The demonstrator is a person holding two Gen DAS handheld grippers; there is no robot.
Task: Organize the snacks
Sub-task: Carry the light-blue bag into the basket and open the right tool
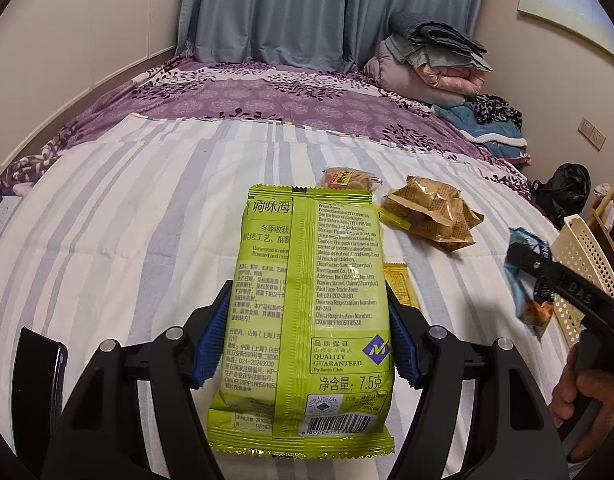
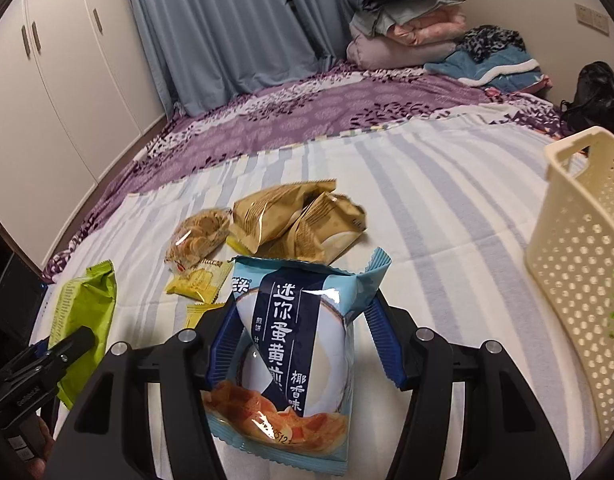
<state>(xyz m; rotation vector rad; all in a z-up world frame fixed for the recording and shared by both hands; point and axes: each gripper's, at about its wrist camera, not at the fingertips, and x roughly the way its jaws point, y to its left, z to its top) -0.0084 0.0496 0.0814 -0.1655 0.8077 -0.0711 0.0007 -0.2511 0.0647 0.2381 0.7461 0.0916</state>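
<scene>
green snack pack (image 1: 307, 312) clamped in left tool (image 1: 307, 336), blue pack (image 2: 291, 364) in right tool (image 2: 303, 344)

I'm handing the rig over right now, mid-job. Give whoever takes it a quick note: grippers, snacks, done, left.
Left gripper: shut on the green packet, held above the bed.
Right gripper: shut on the blue packet, also lifted.
Basket: on the bed to the right; something green shows through its holes, contents otherwise unclear.
Still on the bed: gold packets, clear biscuit pack, small yellow packets.
Left: probably drop both held packets in the basket, then collect the rest.
</scene>
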